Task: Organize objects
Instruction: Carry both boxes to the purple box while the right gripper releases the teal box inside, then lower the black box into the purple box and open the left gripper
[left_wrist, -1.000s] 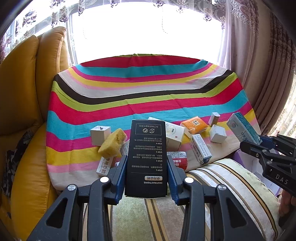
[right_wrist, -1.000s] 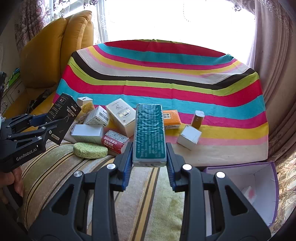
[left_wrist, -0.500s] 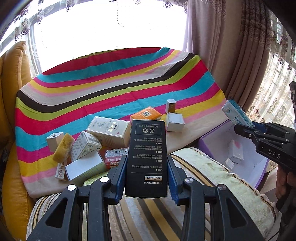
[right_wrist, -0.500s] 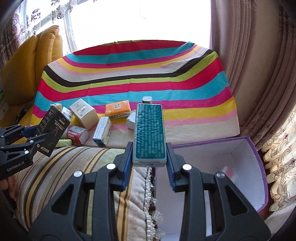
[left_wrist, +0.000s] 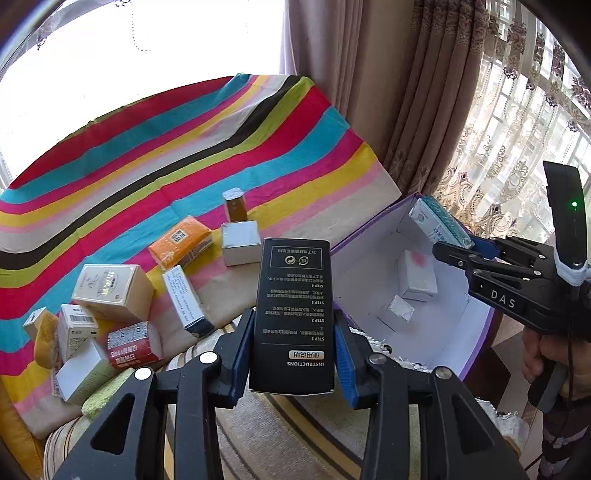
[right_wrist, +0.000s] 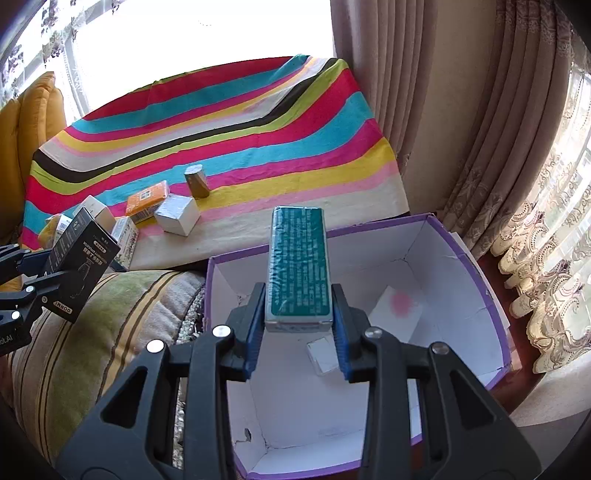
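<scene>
Right wrist view: purple box holds two white cartons; right claw grips teal carton.

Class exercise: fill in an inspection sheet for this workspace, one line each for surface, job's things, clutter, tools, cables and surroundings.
Surface: striped cloth over the seat; striped cushion in front.
Job's things: purple-edged box holding two small white boxes; black carton; green carton.
Clutter: orange box, brown bottle, several small cartons on the cloth.
Tools: left tool shut on black carton; right tool shut on green carton, over the box.
Cables: nothing seen.
Surroundings: curtains, yellow sofa, bright window.
</scene>
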